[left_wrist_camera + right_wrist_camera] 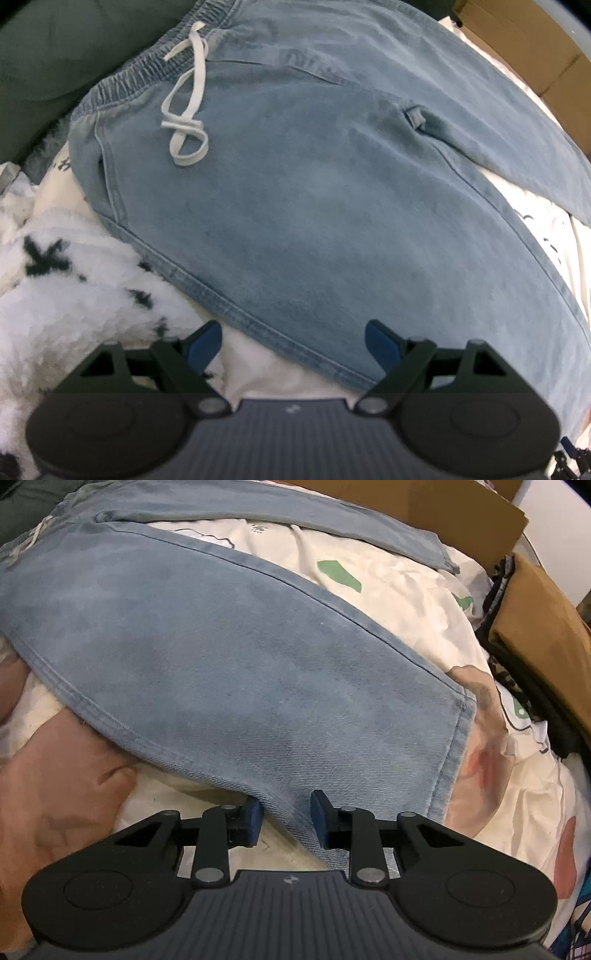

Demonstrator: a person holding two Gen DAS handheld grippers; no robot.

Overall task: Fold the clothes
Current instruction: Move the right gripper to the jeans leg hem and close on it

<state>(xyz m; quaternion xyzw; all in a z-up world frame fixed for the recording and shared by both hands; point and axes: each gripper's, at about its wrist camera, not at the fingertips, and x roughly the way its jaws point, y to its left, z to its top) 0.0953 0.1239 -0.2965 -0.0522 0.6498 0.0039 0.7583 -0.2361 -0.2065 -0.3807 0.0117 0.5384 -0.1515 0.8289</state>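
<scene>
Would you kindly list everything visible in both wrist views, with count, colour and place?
jeans: one pair, light blue, spread flat across the bedding, legs apart
drawstring: one, white, looped at the waistband
printed sheet: one, cream with green and pink patches, under the jeans
fluffy blanket: one, white with black marks, left of the jeans
cardboard box: one, brown, beyond the far leg
folded garment: one, tan, far right
left hand-held gripper: one, black with blue pads, open at the near side seam
right hand-held gripper: one, same colours, open over the near leg's edge
</scene>
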